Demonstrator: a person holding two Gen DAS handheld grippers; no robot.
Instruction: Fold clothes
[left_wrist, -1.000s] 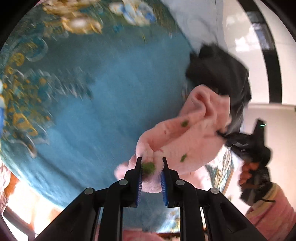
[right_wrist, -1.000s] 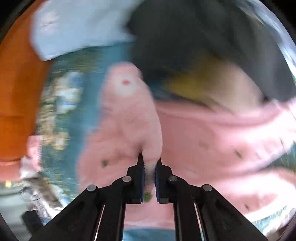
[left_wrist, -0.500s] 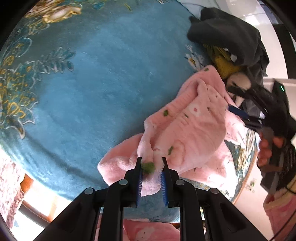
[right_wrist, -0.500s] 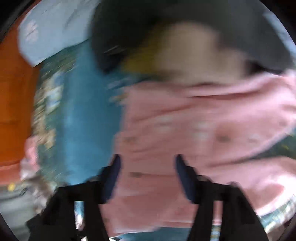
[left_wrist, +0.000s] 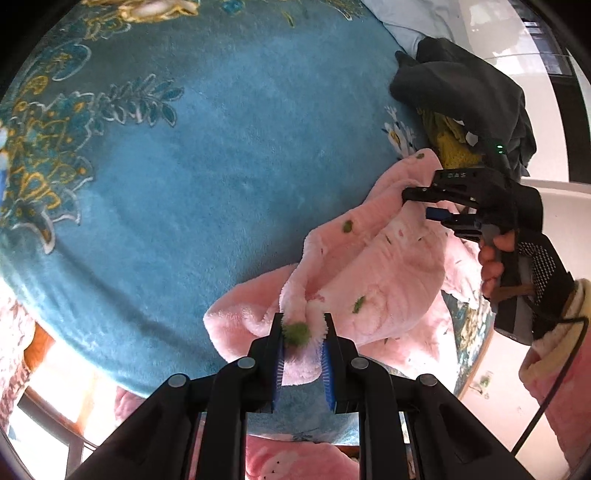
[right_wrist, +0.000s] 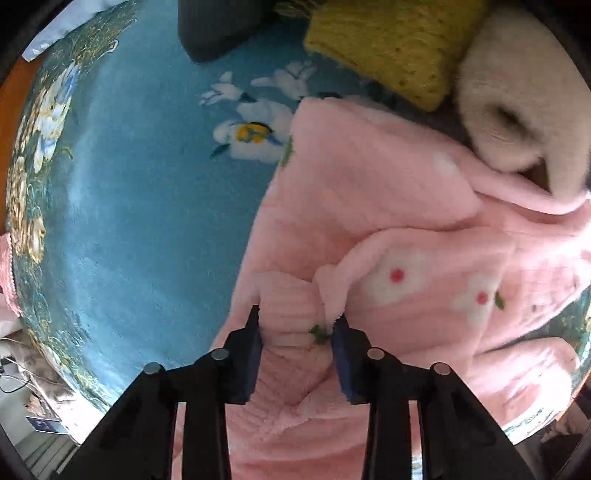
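A fluffy pink garment with white flowers and green leaf spots lies crumpled on a blue floral cloth. My left gripper is shut on an edge of the pink garment near a green spot. My right gripper is open, its jaws either side of a ribbed pink fold, low over the garment. The right gripper also shows in the left wrist view, over the garment's far edge.
A dark grey garment, a yellow knit and a cream fleece piece are piled beyond the pink garment. A pale blue cloth lies at the far edge. Bare blue cloth lies to the left.
My right gripper let go of the pink fold, opened, and now sits low over the garment. My left gripper kept its hold as the garment dropped and spread on the cloth.
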